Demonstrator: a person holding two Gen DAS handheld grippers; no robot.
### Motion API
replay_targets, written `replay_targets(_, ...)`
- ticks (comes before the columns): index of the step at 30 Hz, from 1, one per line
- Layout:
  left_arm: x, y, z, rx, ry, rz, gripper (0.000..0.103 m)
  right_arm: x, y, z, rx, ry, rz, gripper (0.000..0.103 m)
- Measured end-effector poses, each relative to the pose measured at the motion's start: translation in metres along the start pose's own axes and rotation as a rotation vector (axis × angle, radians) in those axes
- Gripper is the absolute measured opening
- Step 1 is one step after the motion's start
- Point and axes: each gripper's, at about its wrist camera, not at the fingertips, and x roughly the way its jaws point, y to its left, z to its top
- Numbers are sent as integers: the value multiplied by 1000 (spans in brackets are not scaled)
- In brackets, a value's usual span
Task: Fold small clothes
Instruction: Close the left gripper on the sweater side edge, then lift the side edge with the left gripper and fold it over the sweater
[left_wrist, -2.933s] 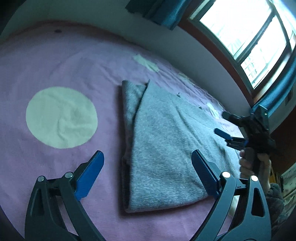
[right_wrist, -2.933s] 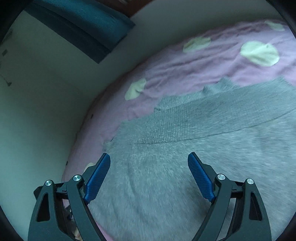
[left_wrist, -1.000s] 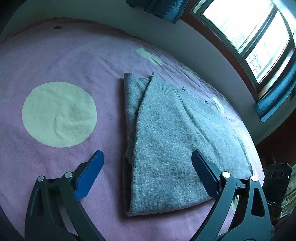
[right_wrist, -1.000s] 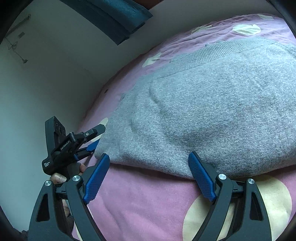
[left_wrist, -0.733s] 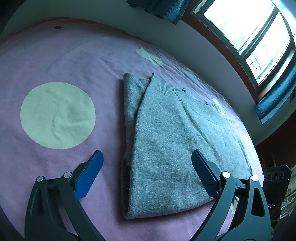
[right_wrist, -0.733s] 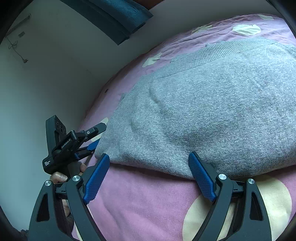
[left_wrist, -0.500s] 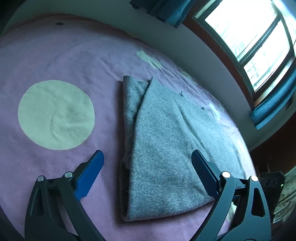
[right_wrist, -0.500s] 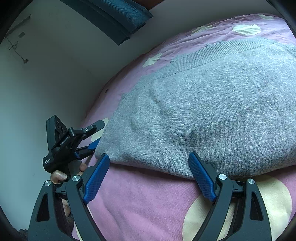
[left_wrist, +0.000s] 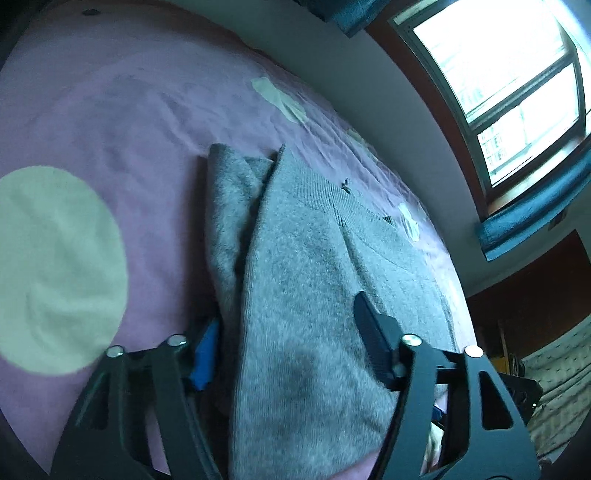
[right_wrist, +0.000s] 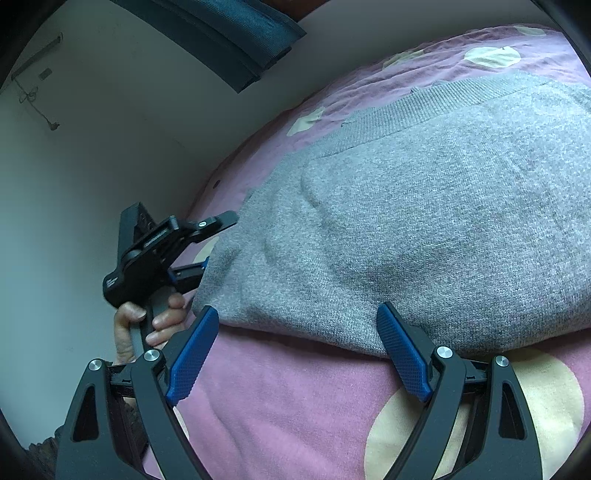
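While the left gripper (left_wrist: 286, 343) closes its fingers over the near corner of the grey sweater (left_wrist: 325, 288) — cloth between them, not yet clearly pinched — the sweater lies part-folded on the pink bed (left_wrist: 110, 110). Right gripper (right_wrist: 299, 354): fingers wide, empty, just off the near hem. Advice: take every layer at the corner, lift both sides evenly. Containers — none in view.
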Motion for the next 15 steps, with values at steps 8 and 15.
replay_targets(8,2,5,1,-60,7,-5,12,-2,-1,1,0,0,6,87)
replay_targets(15,-13,-47,12,28,-33,-58,10,-8,1,2,10,-6,-2,86)
